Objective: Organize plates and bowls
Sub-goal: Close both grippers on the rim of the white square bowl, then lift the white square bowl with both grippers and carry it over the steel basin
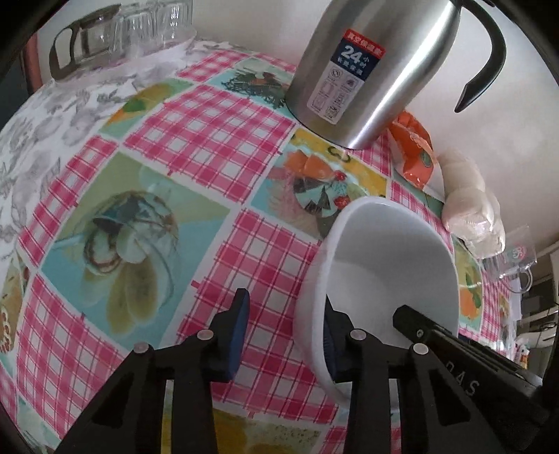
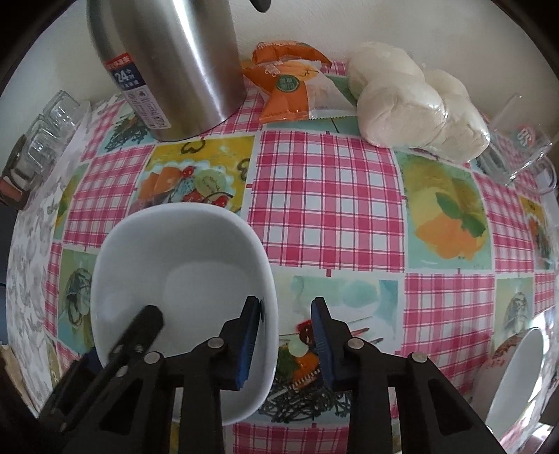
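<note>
A plain white bowl [image 1: 391,251] [image 2: 181,251] with rounded corners rests on the checked tablecloth. My left gripper [image 1: 284,298] straddles its left rim: the inner pad lies against the inside wall and the outer pad stands off, so it is open. My right gripper [image 2: 283,299] straddles the opposite rim the same way, with a gap between the wall and its outer pad, open as well. Each view shows one of the other gripper's fingers [image 1: 415,323] [image 2: 146,321] inside the bowl. A second white bowl [image 2: 517,377] with a red pattern sits at the table's right edge.
A tall steel thermos jug [image 1: 367,70] [image 2: 174,63] stands behind the bowl by the wall. Beside it lie an orange snack packet [image 2: 286,83] and a bag of white buns [image 2: 412,104]. A glass mug [image 2: 517,153] is far right; several upturned glasses [image 1: 139,28] sit far left.
</note>
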`<state>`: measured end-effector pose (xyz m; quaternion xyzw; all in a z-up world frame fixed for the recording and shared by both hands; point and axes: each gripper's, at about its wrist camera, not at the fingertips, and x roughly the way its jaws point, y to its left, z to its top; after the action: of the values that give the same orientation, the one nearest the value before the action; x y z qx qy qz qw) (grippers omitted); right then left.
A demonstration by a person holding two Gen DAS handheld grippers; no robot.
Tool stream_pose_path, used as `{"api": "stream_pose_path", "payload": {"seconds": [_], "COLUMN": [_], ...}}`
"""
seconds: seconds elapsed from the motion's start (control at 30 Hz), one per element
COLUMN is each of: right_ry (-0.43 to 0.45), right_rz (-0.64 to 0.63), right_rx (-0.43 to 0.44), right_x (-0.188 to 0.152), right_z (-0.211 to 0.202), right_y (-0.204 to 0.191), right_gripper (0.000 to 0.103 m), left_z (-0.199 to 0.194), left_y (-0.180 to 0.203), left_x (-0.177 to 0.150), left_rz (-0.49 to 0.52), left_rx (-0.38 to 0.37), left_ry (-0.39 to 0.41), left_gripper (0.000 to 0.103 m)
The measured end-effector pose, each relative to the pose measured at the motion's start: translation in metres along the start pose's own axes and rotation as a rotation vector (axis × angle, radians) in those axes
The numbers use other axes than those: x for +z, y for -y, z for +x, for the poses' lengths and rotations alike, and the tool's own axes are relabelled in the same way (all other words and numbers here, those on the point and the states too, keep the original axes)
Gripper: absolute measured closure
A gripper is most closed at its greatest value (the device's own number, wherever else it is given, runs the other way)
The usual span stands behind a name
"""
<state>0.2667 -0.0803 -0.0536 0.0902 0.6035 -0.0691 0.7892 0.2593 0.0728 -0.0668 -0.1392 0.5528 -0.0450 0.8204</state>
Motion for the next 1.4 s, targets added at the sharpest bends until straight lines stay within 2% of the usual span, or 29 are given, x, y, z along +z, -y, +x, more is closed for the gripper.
{"api": "stream_pose_path", "payload": {"seconds": [0.1, 0.3, 0.43, 0.5, 0.7, 1.0, 1.4], "right_ry": [-0.009, -0.016, -0.024, -0.022, -0.003, 0.033, 0.155], "right_rz": [0.013, 0.028, 0.044, 0.045, 0.038, 0.023, 0.001], "right_rx": [0.018, 0.045, 0.076, 0.096, 0.116, 0.130, 0.155], "right_x": [0.000, -0.002, -0.004, -0.005, -0.010, -0.016, -0.024], "right_z": [0.002, 0.002, 0.004, 0.005, 0.002, -0.017, -0.090], "right_y": [0.002, 0.004, 0.006, 0.005, -0.003, -0.007, -0.002], "right_gripper": [0.072, 0.078, 0.083, 0.090, 0.097, 0.096, 0.096], "left_z": [-0.001, 0.001, 0.003, 0.004, 0.001, -0.021, -0.089], "left_y": [0.000, -0.001, -0.003, -0.006, -0.005, -0.004, 0.024], "left_x": [0.000, 0.000, 0.001, 0.000, 0.000, 0.001, -0.002], "left_rz": [0.001, 0.000, -0.008, -0.014, 0.003, 0.059, 0.161], "left_rx": [0.008, -0.022, -0.072, -0.108, -0.118, -0.120, -0.130], "left_ry": [0.003, -0.002, -0.025, -0.039, -0.039, -0.001, 0.108], "left_gripper": [0.065, 0.072, 0.084, 0.089, 0.089, 0.090, 0.090]}}
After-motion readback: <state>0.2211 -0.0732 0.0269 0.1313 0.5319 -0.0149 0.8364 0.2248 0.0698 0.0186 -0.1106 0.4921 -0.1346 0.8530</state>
